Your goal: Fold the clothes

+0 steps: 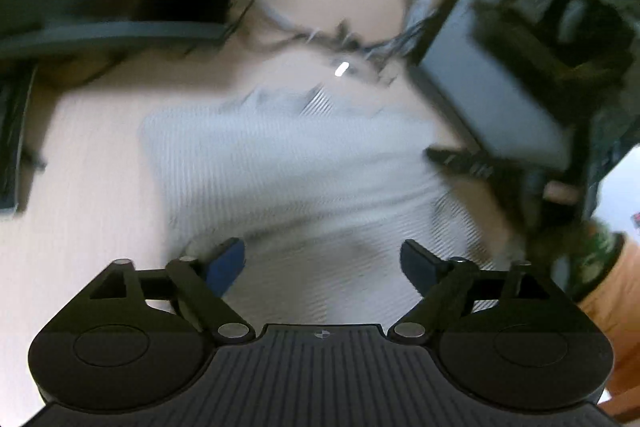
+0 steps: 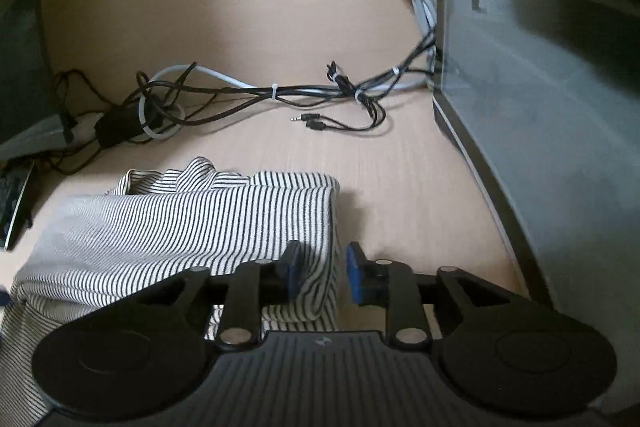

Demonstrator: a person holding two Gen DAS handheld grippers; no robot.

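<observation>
Striped shirt [image 2: 192,227] lies folded on the table [image 2: 280,7], blurred in the left view. Right gripper [image 2: 322,273] sits at the shirt's right edge, jaws narrow, cloth between them, left pad on the cloth, right pad just clear. Left gripper [image 1: 322,263] hangs over the shirt, jaws wide, gripping nothing. Cables [image 2: 280,93] lie beyond, a dark case [image 2: 540,107] to the right.

Tangled cables [image 2: 280,93] on beige desk [image 2: 248,7]
</observation>
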